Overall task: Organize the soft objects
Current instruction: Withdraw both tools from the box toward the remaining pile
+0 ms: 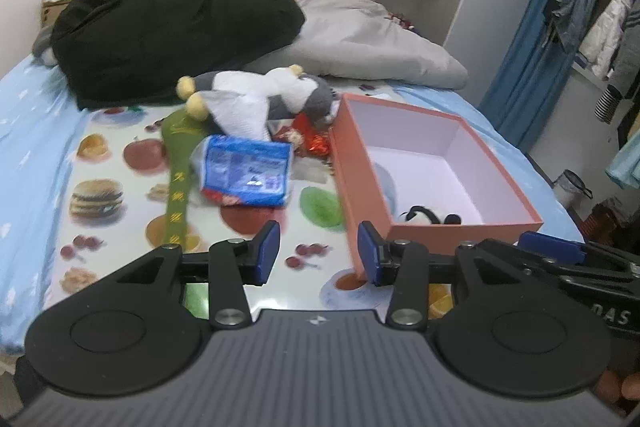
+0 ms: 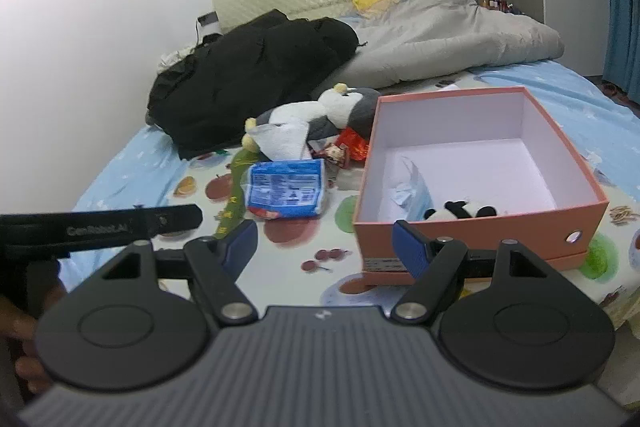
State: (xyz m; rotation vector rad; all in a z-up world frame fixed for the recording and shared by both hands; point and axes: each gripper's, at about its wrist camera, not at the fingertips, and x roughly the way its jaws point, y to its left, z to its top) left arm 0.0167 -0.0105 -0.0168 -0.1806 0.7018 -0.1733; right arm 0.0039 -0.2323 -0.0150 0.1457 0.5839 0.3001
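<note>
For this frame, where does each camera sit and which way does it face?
Left wrist: on the left hand-held gripper, open, facing across the bed; the right hand-held gripper shows at lower right.
Right wrist: on the right hand-held gripper, open, facing the same way; the left one's body enters at left.
Both see the orange box, panda toy and blue packet.

The left gripper (image 1: 319, 253) hovers over the bed (image 1: 36, 131), its fingers (image 1: 267, 251) spread and empty. Ahead, a salmon box (image 1: 356, 179) holds a panda plush (image 1: 420, 215); a blue packet (image 1: 248, 169) lies left of it.
</note>
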